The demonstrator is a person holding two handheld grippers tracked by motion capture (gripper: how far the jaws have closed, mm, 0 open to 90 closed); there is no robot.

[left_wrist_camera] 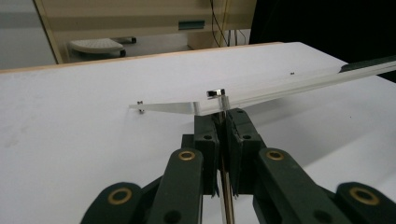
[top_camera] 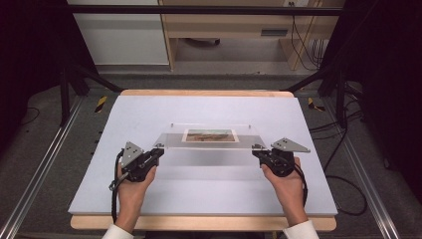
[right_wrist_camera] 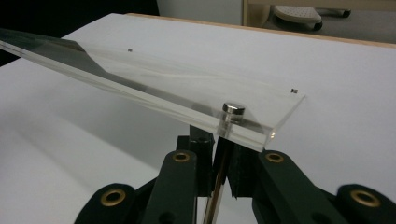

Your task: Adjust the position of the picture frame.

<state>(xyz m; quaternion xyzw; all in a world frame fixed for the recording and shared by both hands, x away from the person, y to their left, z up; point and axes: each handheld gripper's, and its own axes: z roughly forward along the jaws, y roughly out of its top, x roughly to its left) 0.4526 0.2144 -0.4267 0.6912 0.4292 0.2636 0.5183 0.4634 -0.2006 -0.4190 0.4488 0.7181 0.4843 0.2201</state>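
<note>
The left gripper (left_wrist_camera: 223,122) has its jaws drawn almost together, pinched on a thin metal post that runs down between them from the near left corner of the frame (left_wrist_camera: 261,91). A flat round metal cap (left_wrist_camera: 215,93) sits on top of that corner, right above the jaw tips. The right gripper (right_wrist_camera: 223,140) is closed the same way on a like post at the near right corner, under a small shiny stud (right_wrist_camera: 233,110).

In the high view the left gripper (top_camera: 157,152) and right gripper (top_camera: 259,153) hold the frame (top_camera: 171,141) between them, lifted off the table (top_camera: 149,199); a soft shadow lies on the surface below it. The frame is level from left to right.

No writing can be read anywhere. The frame is two clear acrylic sheets, rectangular, with polished edges and tiny dark fasteners at the far corners. A small picture (top_camera: 209,135) in browns and greens lies at its middle, too small to make out. The table has a matte white top and a pale wooden rim. Each gripper is black, with brass-ringed pivots and a grey three-cornered plate on top.
</note>
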